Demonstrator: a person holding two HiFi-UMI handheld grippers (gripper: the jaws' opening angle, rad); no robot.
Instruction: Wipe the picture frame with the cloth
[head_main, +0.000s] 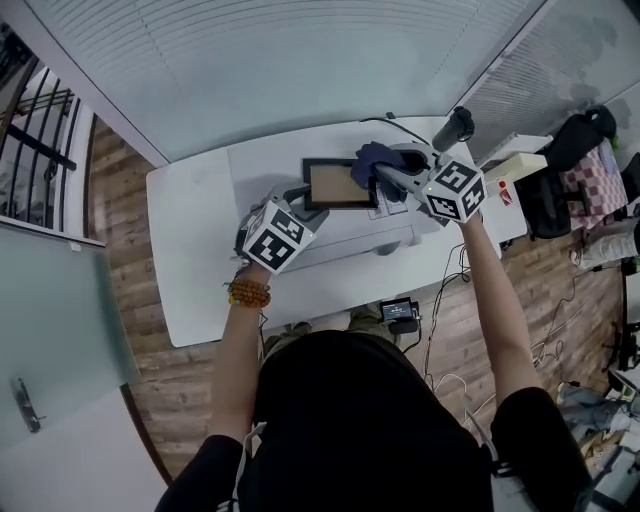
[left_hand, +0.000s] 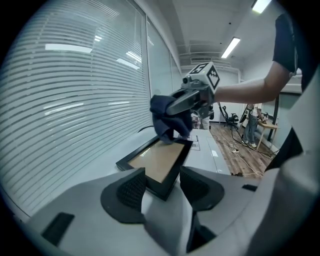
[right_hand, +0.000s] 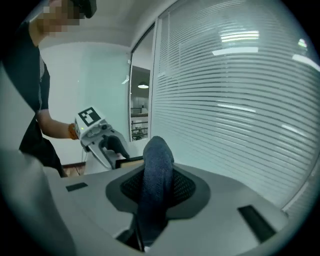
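Ribbed black pads (left_hand: 131, 190) of my left gripper (left_hand: 162, 180) clamp the near corner of the black-rimmed rectangular picture frame (left_hand: 159, 161), its smooth tan panel lying on the pale grey table (head_main: 190, 260). Beyond, my right gripper (right_hand: 157, 185) pinches the nubby dark blue cloth (right_hand: 157, 160), bunched over the frame's far end and hiding that corner. Slatted white blinds (left_hand: 65, 100) stand behind.

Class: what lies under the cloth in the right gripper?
The far end of the frame, lying on the table. The cloth covers that corner, so whether they touch cannot be told.
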